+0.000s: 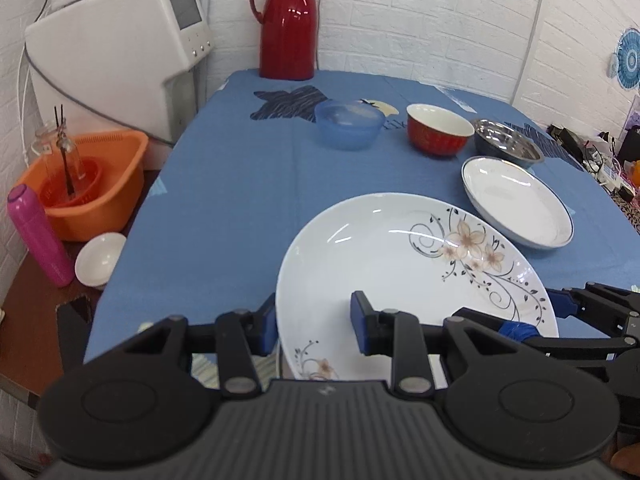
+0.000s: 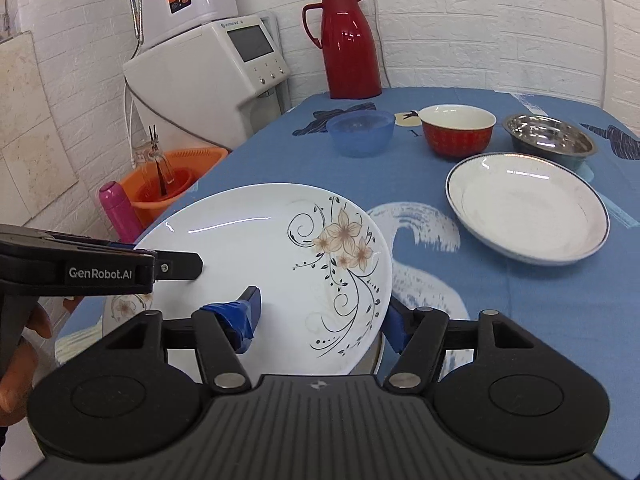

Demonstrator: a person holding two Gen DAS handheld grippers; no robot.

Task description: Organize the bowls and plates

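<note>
A white floral plate (image 1: 384, 264) (image 2: 256, 240) lies tilted on a second floral plate (image 1: 316, 366) (image 2: 128, 306) at the near edge of the blue table (image 1: 224, 200). My left gripper (image 1: 314, 328) (image 2: 196, 268) stands open astride the top plate's left rim, one pad outside and one over the inside. My right gripper (image 2: 322, 320) (image 1: 540, 316) is open wide astride its right rim. Farther back sit a blue-rimmed white plate (image 1: 516, 208) (image 2: 528, 208), a steel bowl (image 1: 508, 142) (image 2: 548, 140), a red bowl (image 1: 438, 130) (image 2: 458, 130) and a blue plastic bowl (image 1: 348, 124) (image 2: 360, 132).
A red thermos (image 1: 286, 24) (image 2: 348, 44) stands at the table's far edge. Left of the table are a white water machine (image 1: 120, 60), an orange basket (image 1: 92, 184), a pink bottle (image 1: 36, 232) and a small white bowl (image 1: 100, 258). A hand (image 2: 16, 360) holds the left gripper.
</note>
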